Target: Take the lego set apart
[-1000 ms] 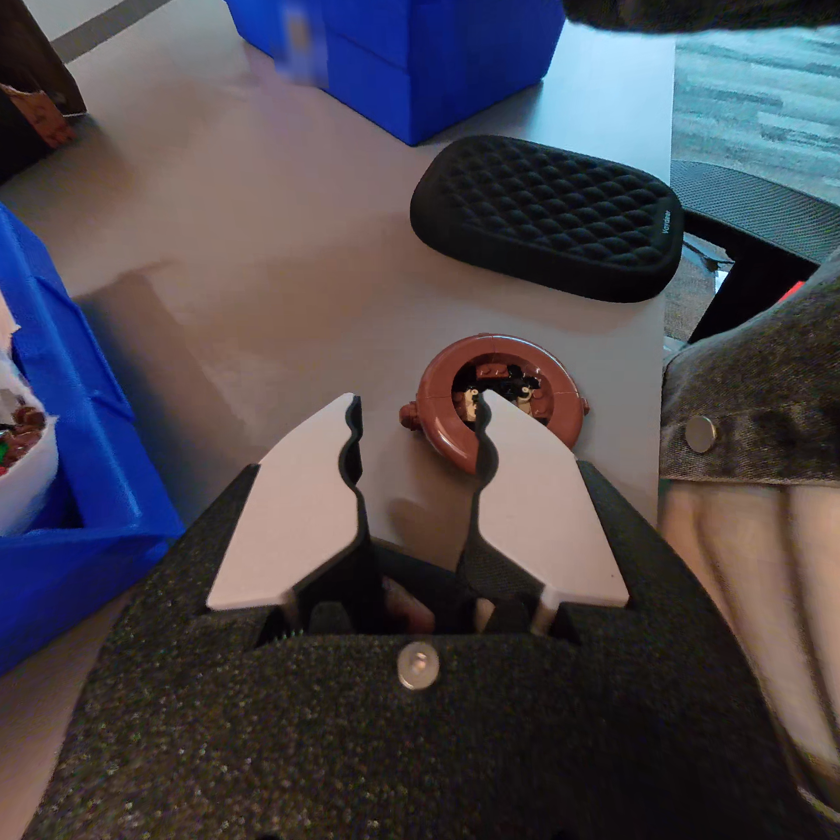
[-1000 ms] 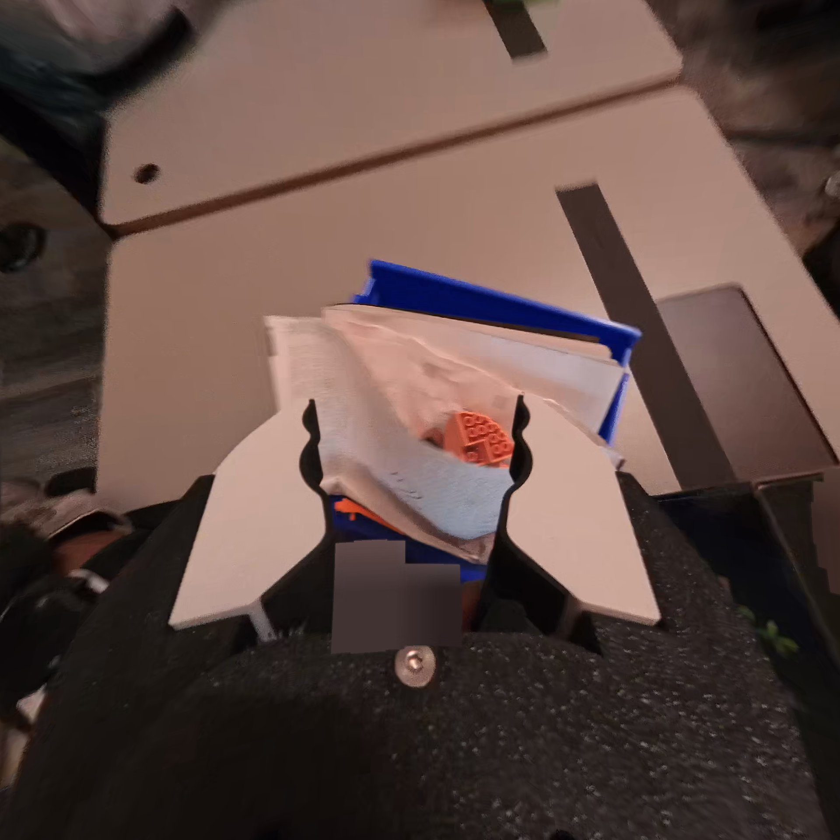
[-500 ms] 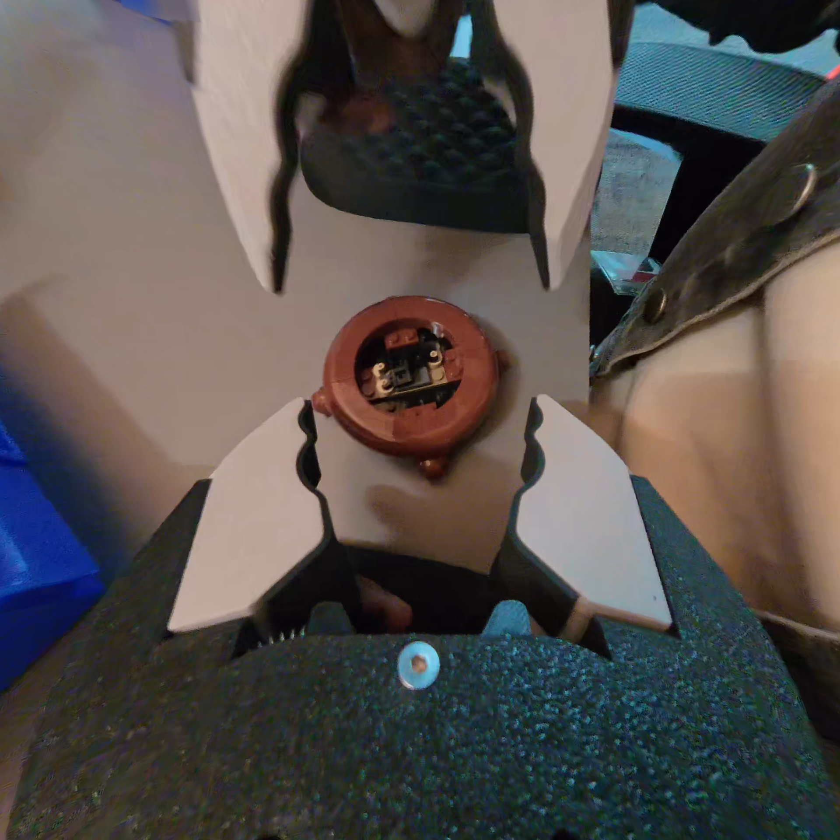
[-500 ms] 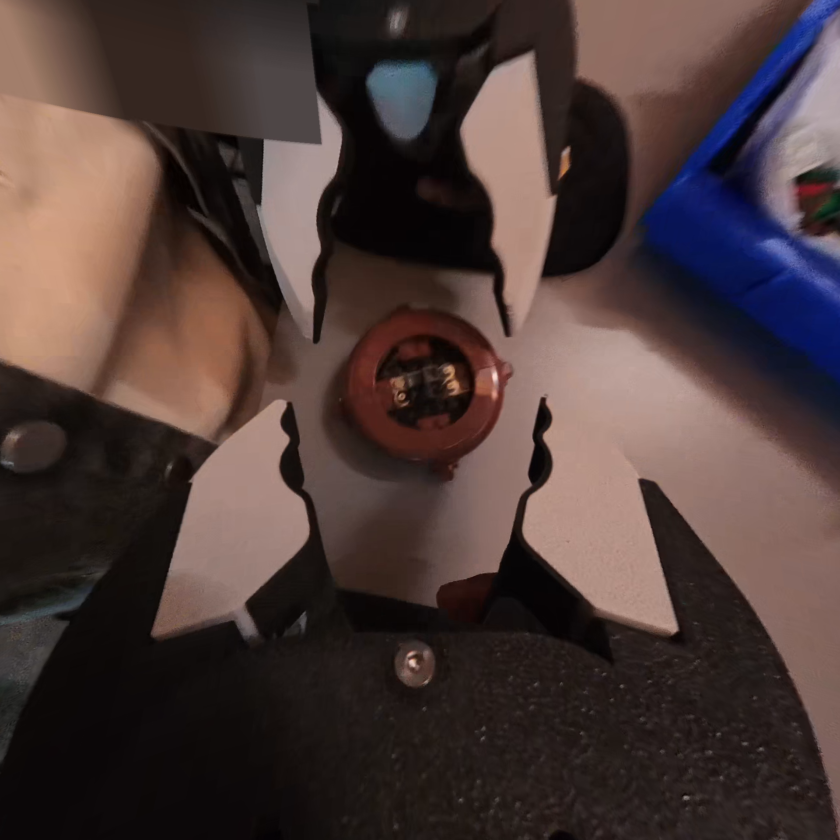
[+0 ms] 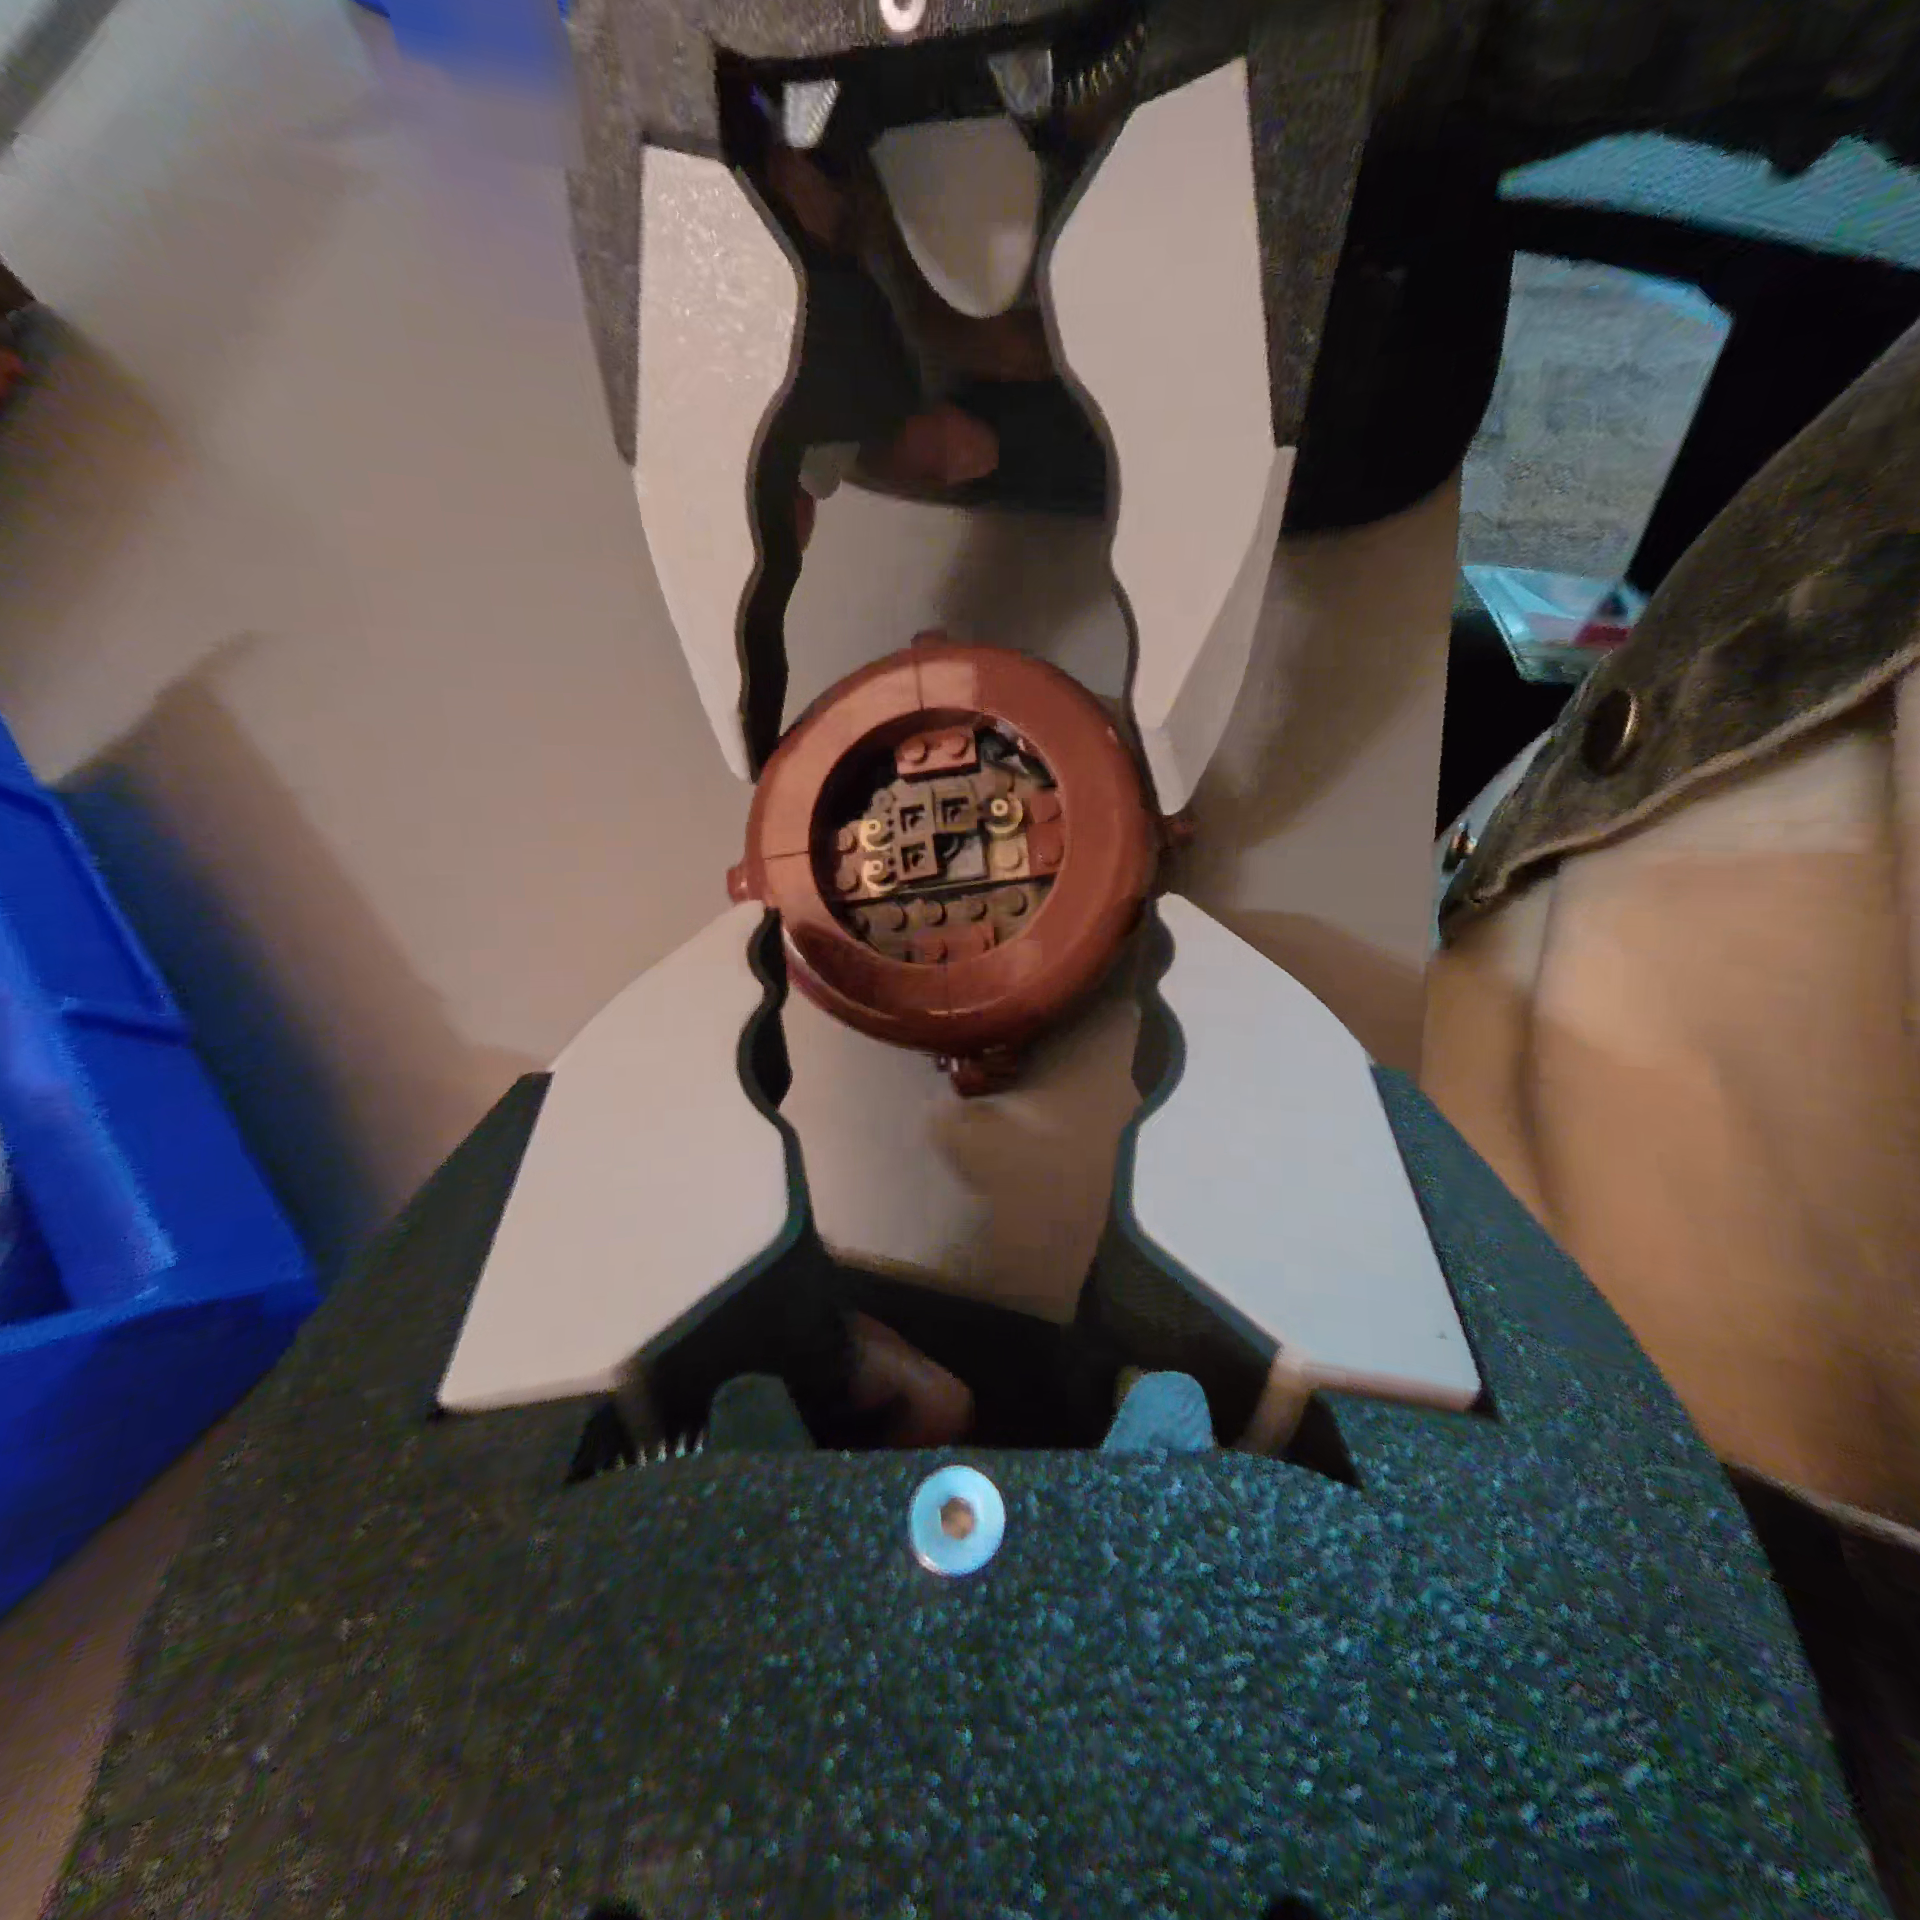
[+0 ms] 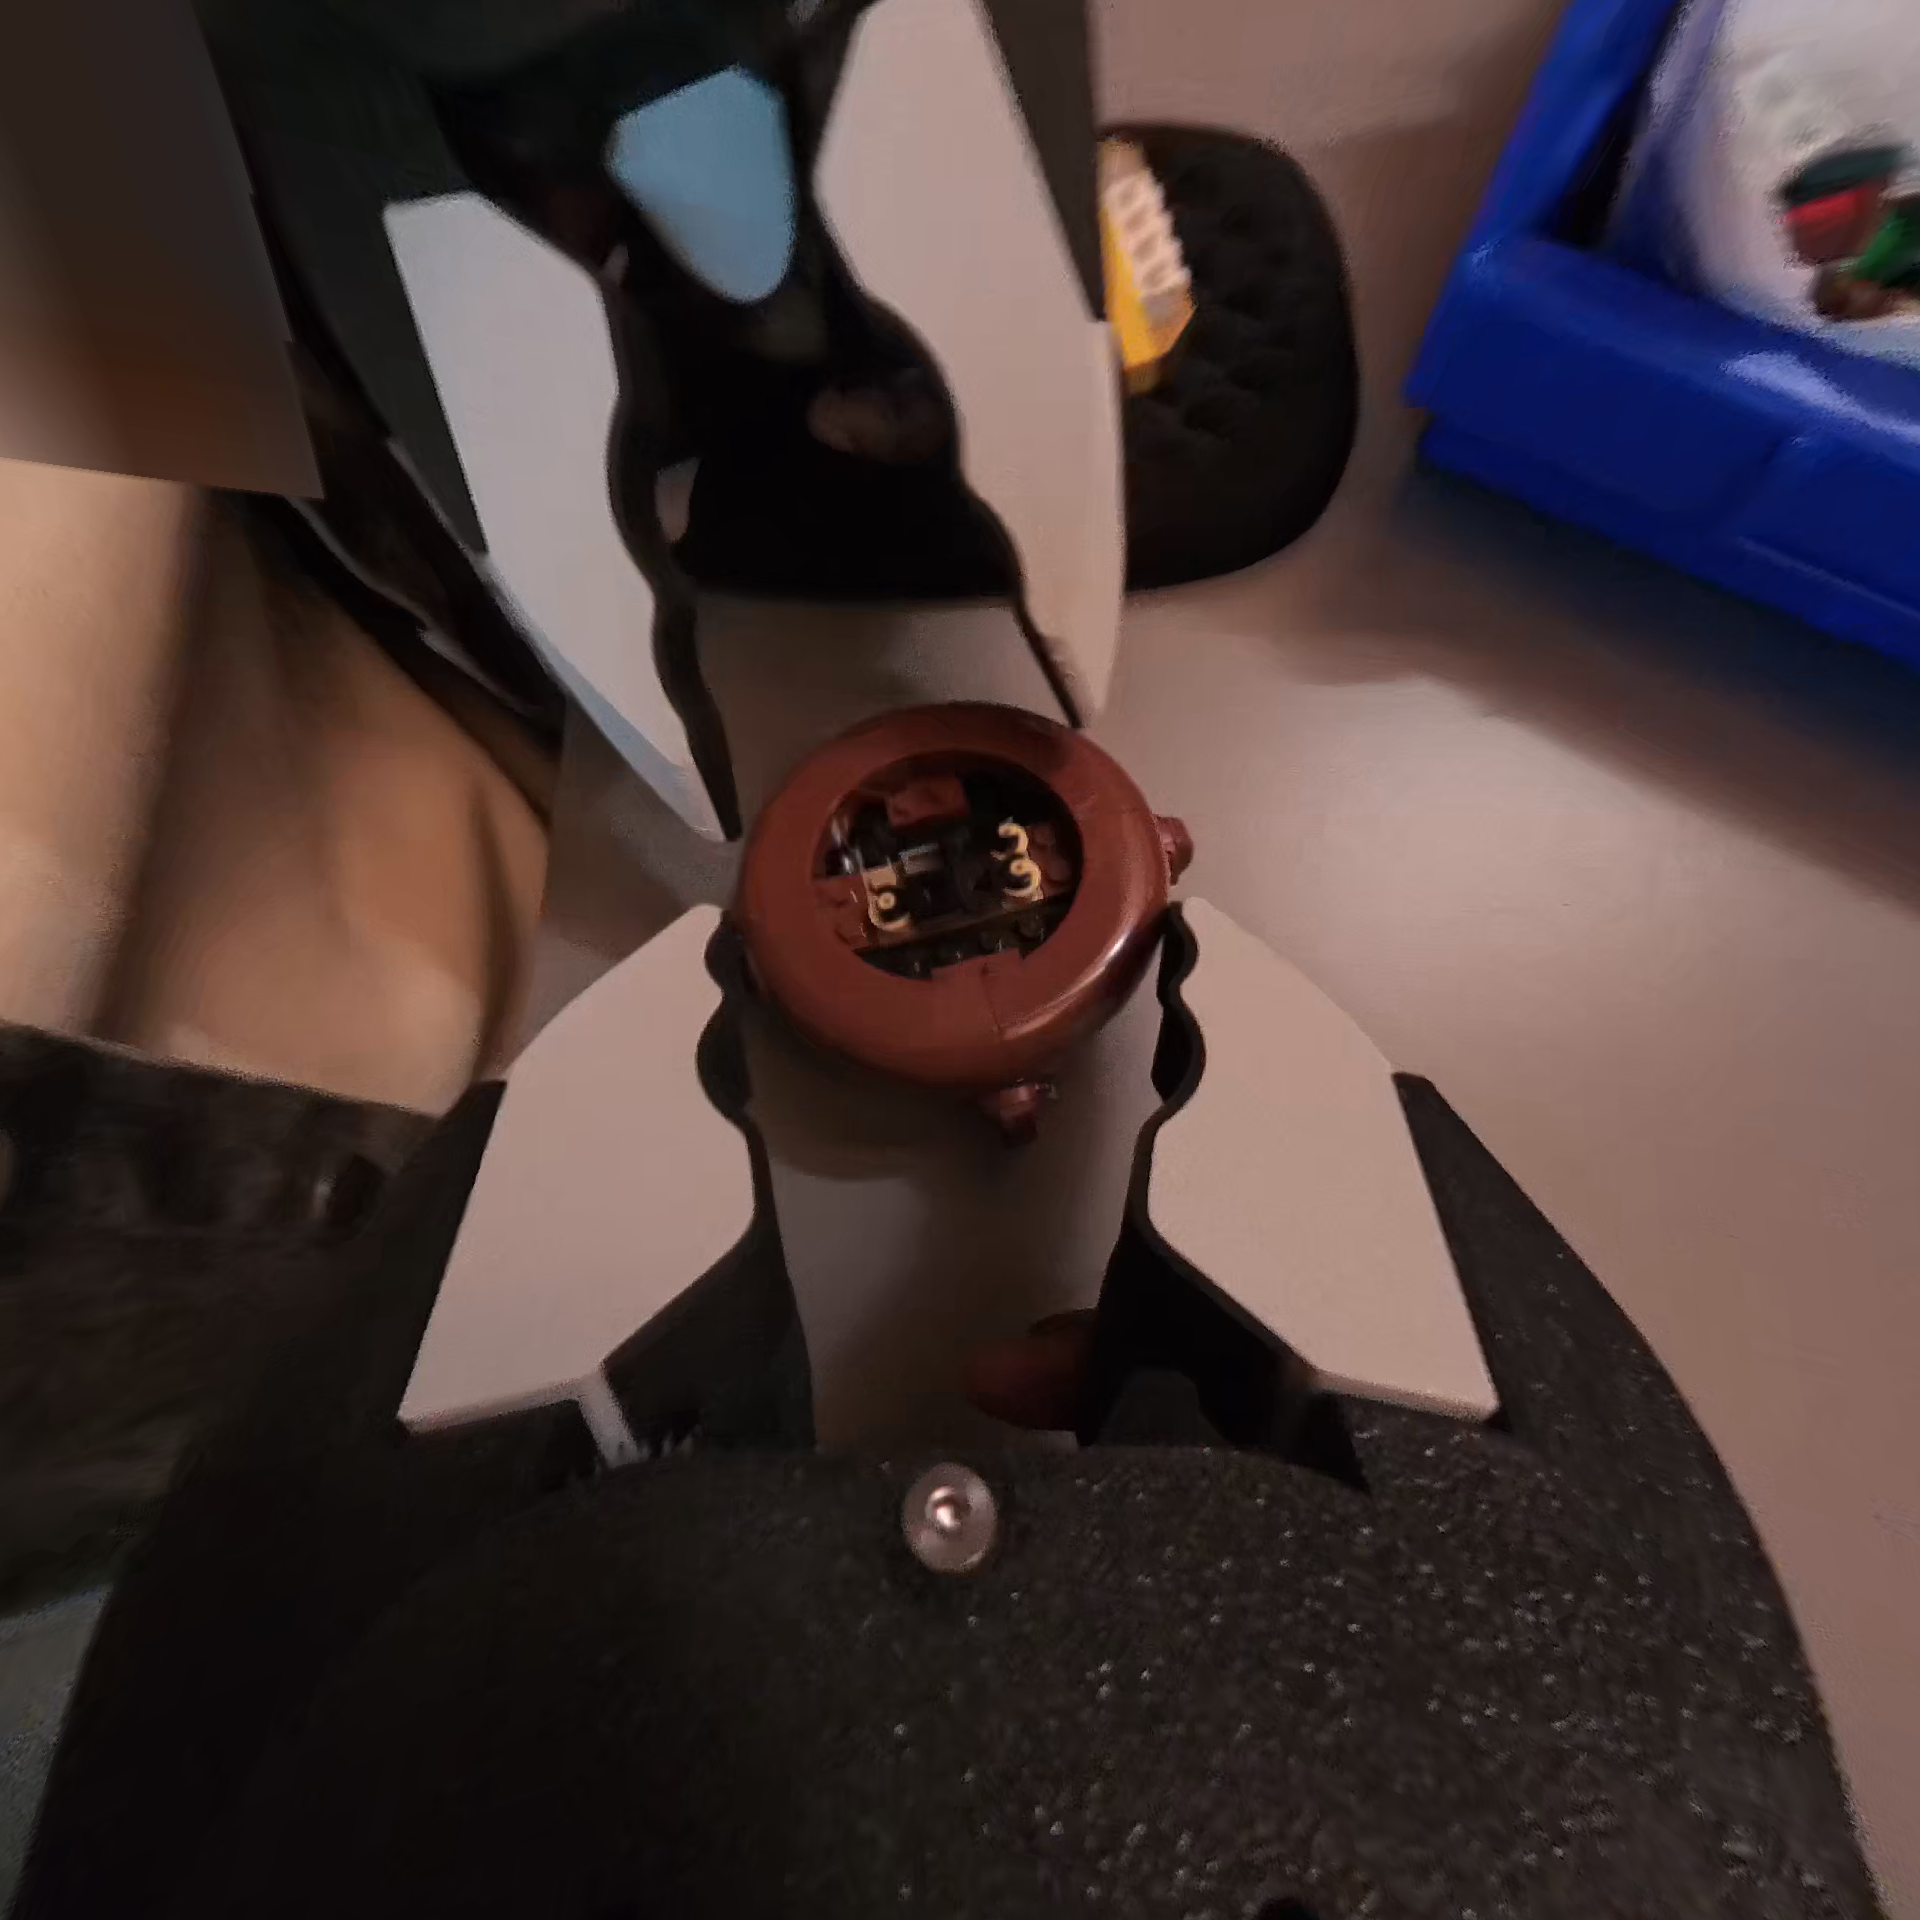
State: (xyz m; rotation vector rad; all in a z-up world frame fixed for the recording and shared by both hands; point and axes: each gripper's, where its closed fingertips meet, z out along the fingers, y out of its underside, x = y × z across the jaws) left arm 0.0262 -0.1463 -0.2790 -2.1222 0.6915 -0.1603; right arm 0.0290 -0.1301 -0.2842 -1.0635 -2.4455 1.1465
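Grey tabletop [image 5: 364, 540] fills the background of both wrist views, lit dimly. Off to the left gripper's left side sits a blue bin [image 5: 125, 1195]; the right wrist view shows the same kind of bin [image 6: 1662, 395] far off to the upper right, with white paper and small bricks inside, blurred. A black quilted pad [image 6: 1236, 416] lies beyond the facing gripper in that view, with a yellow brick on it. A person's tan and dark clothing [image 5: 1683, 987] edges the table to the left gripper's right.

The left gripper [image 5: 956, 914] and the right gripper [image 6: 945, 914] point tip to tip at each other across the table, both spread wide, neither clamped on anything. Between all four fingertips lies the lego set [image 5: 951, 883], a round reddish-brown ring with small knobs on its rim and dark and tan bricks in its open centre. The tips stand just beside its rim, touching or nearly so; I cannot tell which.
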